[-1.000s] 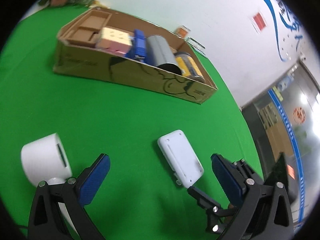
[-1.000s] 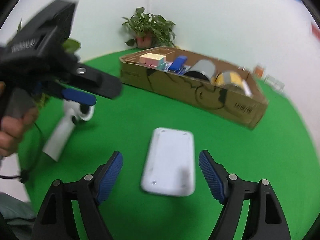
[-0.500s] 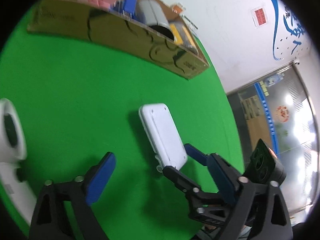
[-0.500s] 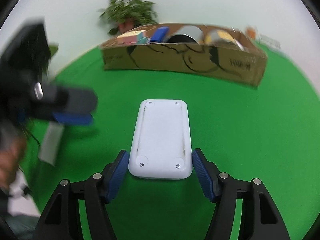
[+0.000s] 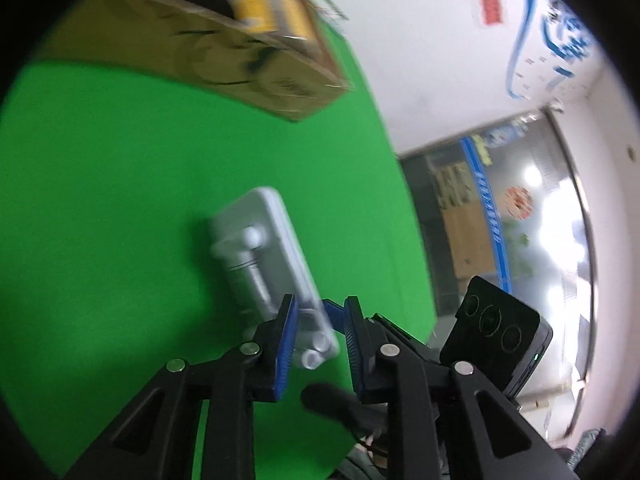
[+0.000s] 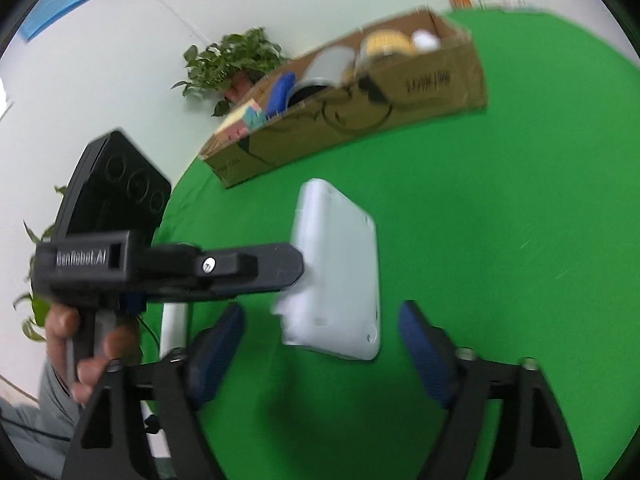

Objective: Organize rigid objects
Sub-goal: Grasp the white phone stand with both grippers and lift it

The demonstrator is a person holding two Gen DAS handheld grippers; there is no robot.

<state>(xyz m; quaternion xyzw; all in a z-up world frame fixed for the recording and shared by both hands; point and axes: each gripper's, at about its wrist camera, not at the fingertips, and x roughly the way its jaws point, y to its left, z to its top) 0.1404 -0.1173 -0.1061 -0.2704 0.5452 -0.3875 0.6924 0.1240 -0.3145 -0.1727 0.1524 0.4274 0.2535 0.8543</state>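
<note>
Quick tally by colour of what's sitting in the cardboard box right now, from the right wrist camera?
Open brown cardboard box, blurred view:
Yellow: 1, round yellow roll
Grey: 1, grey cylinder
Blue: 1, blue block
Pink and yellow: 1, pastel carton
White: 1, small white ball
Total: 5

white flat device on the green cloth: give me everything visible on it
The white device is a flat rounded-corner slab, apparently plastic, with small screws at its corners. In the left wrist view its other face carries a raised cylindrical part. It stands tilted on edge on the green cloth. The left gripper is closing on its near edge; the right gripper is opening, pads clear.
</note>
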